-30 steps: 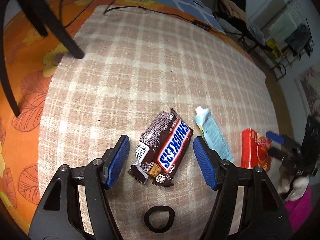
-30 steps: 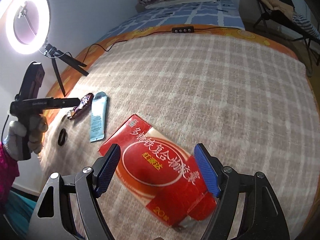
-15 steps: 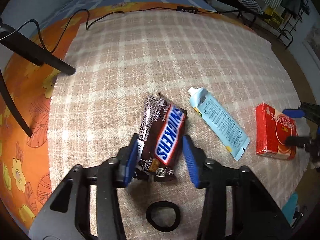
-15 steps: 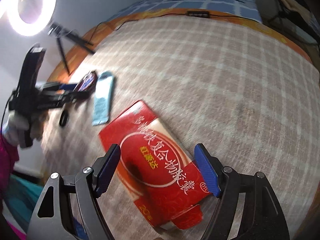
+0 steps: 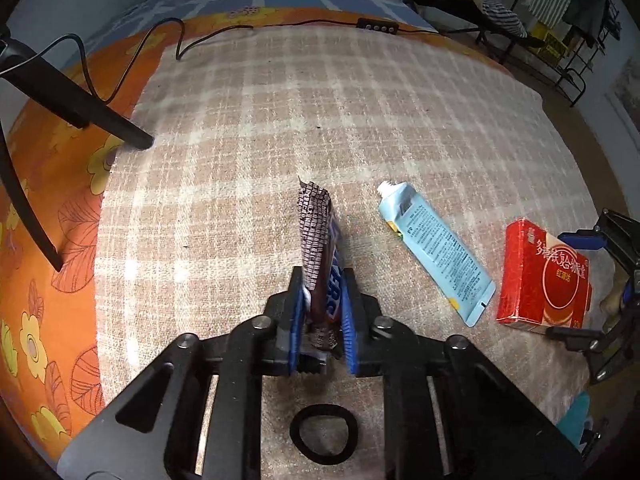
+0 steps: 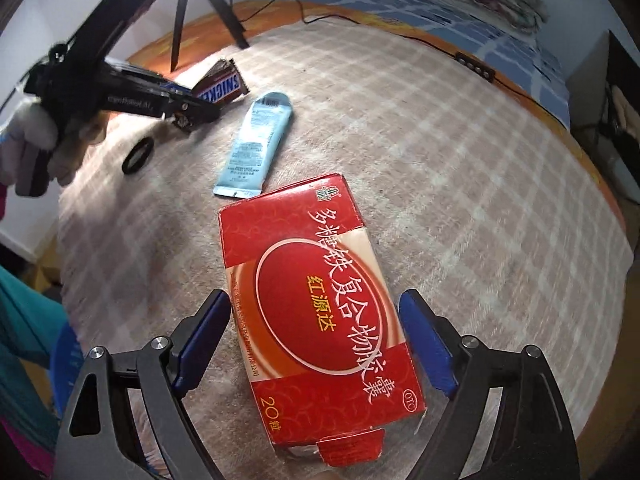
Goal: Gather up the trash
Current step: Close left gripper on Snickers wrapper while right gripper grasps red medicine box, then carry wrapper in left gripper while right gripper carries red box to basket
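Observation:
My left gripper (image 5: 322, 280) is shut on a brown Snickers wrapper (image 5: 318, 240), held on edge just above the plaid blanket (image 5: 320, 100); the wrapper also shows in the right wrist view (image 6: 222, 86). A light blue tube (image 5: 436, 250) lies to its right, also seen in the right wrist view (image 6: 256, 148). A red medicine box (image 6: 320, 300) lies flat between the open jaws of my right gripper (image 6: 314, 308), which straddle it without touching. The box shows at the right in the left wrist view (image 5: 544, 274).
A black hair tie (image 5: 324, 432) lies on the blanket under my left gripper, also in the right wrist view (image 6: 138, 156). Black tripod legs (image 5: 76, 100) stand at the left on the orange floral sheet (image 5: 40, 240). A black cable (image 5: 240, 30) runs along the far edge.
My left gripper closed on the Snickers wrapper, turning it on edge and lifting it. My right gripper moved in so the red box sits squarely between its open jaws.

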`<act>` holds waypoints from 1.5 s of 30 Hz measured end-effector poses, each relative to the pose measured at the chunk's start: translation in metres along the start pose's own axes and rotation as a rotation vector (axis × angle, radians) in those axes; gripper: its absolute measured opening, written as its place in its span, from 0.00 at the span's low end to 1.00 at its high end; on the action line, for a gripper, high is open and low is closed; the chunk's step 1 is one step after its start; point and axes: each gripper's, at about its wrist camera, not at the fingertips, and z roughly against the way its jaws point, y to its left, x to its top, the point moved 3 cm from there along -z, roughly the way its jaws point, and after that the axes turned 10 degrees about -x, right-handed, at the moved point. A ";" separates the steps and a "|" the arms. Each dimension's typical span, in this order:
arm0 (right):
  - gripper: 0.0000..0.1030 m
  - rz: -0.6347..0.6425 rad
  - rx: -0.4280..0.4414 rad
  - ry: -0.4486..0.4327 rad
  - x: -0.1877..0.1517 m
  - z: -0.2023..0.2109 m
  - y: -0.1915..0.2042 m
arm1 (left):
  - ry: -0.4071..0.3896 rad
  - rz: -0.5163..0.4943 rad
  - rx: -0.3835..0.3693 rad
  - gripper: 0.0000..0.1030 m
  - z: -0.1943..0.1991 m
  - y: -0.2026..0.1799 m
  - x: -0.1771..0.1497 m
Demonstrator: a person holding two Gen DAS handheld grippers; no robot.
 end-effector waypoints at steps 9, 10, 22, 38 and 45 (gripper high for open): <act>0.87 0.043 -0.079 0.006 -0.002 -0.003 0.009 | -0.033 -0.017 -0.001 0.09 0.013 -0.015 0.000; 0.87 0.040 -0.089 0.004 -0.002 -0.001 0.009 | -0.039 -0.019 0.002 0.09 0.016 -0.016 -0.001; 0.87 -0.042 -0.119 -0.095 -0.012 0.052 0.014 | -0.083 -0.035 -0.033 0.08 0.061 -0.037 -0.018; 0.87 -0.113 -0.082 -0.190 -0.056 0.138 0.065 | -0.099 -0.100 -0.129 0.08 0.134 -0.099 -0.112; 0.87 -0.104 -0.059 -0.196 -0.082 0.152 0.102 | -0.049 -0.107 -0.168 0.08 0.139 -0.115 -0.170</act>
